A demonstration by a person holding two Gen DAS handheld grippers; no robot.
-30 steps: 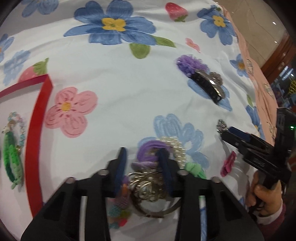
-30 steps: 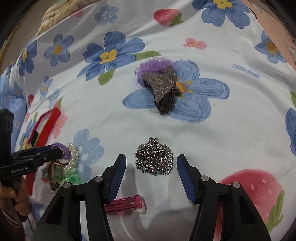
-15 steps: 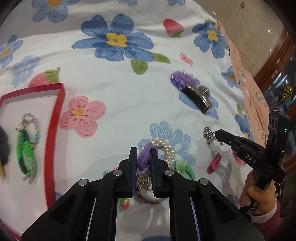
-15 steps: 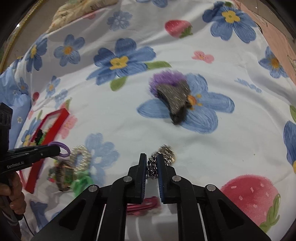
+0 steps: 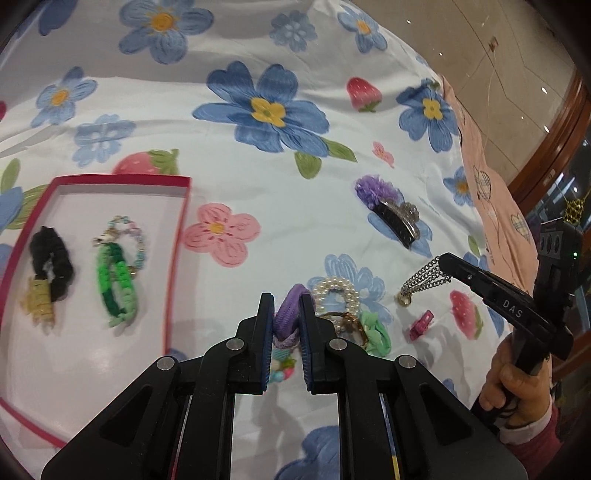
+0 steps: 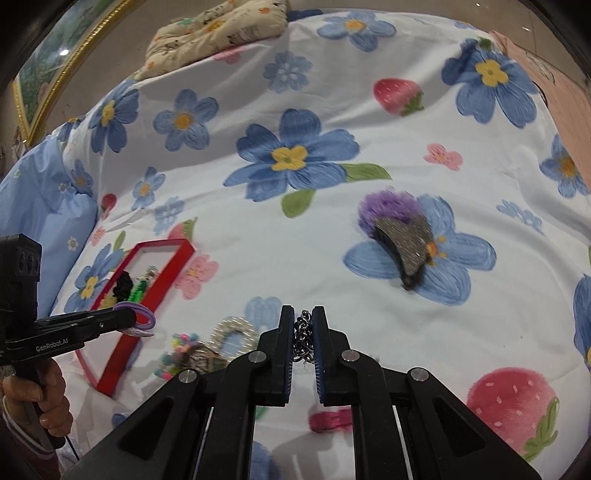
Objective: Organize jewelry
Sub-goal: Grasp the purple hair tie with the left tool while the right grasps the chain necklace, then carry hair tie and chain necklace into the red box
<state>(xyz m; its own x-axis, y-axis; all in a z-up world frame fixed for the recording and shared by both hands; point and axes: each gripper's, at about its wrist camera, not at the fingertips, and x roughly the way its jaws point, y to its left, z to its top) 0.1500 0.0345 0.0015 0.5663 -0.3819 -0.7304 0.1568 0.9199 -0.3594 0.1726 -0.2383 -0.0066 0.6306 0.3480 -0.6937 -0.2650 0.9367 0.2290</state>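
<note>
My left gripper (image 5: 287, 308) is shut on a purple hair tie (image 5: 289, 317), lifted off the floral bedsheet; in the right wrist view the left gripper (image 6: 129, 318) shows at the left with the purple hair tie (image 6: 142, 320) looped at its tip. My right gripper (image 6: 303, 321) is shut on a silver chain (image 6: 303, 334); from the left wrist view the right gripper (image 5: 445, 264) holds the silver chain (image 5: 424, 280) dangling above the sheet. A red-rimmed box (image 5: 177, 236) at the left holds a black scrunchie (image 5: 51, 258) and a green bracelet (image 5: 116, 280).
A pearl bracelet (image 5: 338, 293), a green tie (image 5: 376, 334) and a pink clip (image 5: 421, 325) lie on the sheet near the grippers. A glittery hair claw with a purple ruffle (image 6: 402, 236) lies farther out. Folded pillows (image 6: 218, 26) sit at the far edge.
Both grippers have shut and risen: the left on the purple hair tie, the right on the silver chain, which now hangs clear of the sheet. More of the red box has come into view.
</note>
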